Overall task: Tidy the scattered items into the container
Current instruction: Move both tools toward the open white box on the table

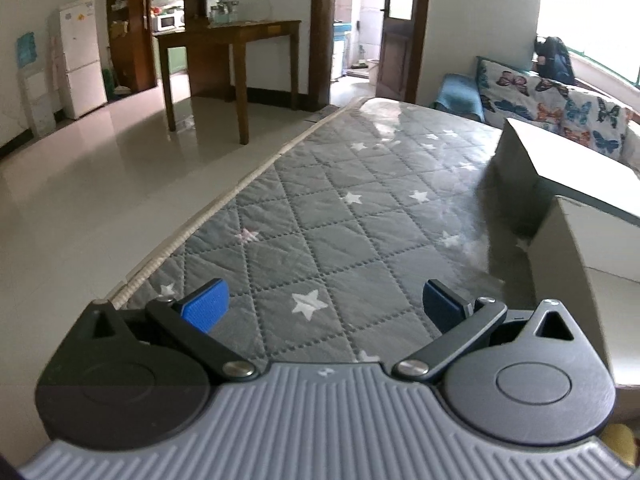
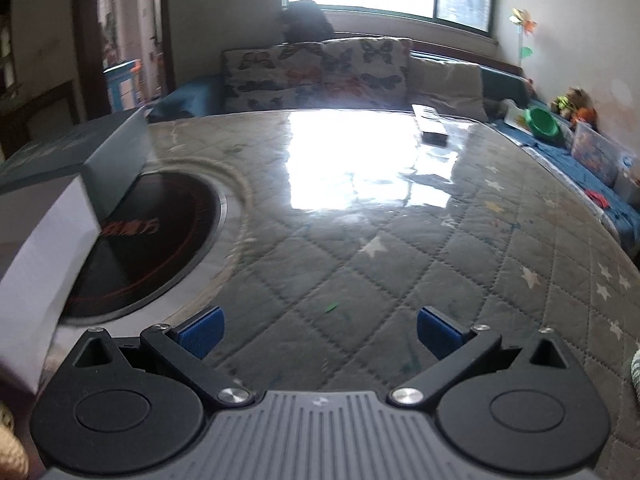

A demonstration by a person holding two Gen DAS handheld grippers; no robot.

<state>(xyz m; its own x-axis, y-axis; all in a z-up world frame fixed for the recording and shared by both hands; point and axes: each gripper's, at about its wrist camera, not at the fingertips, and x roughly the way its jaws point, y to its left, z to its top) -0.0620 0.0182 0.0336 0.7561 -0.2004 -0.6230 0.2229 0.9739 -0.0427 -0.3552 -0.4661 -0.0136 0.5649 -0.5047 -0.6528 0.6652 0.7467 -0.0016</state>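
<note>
The left gripper (image 1: 325, 307) is spread wide and empty above the star-quilted table cover (image 1: 340, 216); the white cardboard box (image 1: 568, 216) is seen at right of frame. The right gripper (image 2: 319, 333) is likewise released, with the box (image 2: 52, 216) at left and a remote control (image 2: 431, 122) lying at upper right.

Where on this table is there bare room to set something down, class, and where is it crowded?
Free: the quilted cover between the round black plate and the remote, and the strip in the left view between the table's edge trim and the box. Crowded: the box corner. Both grippers, left and right, are open, empty.
</note>
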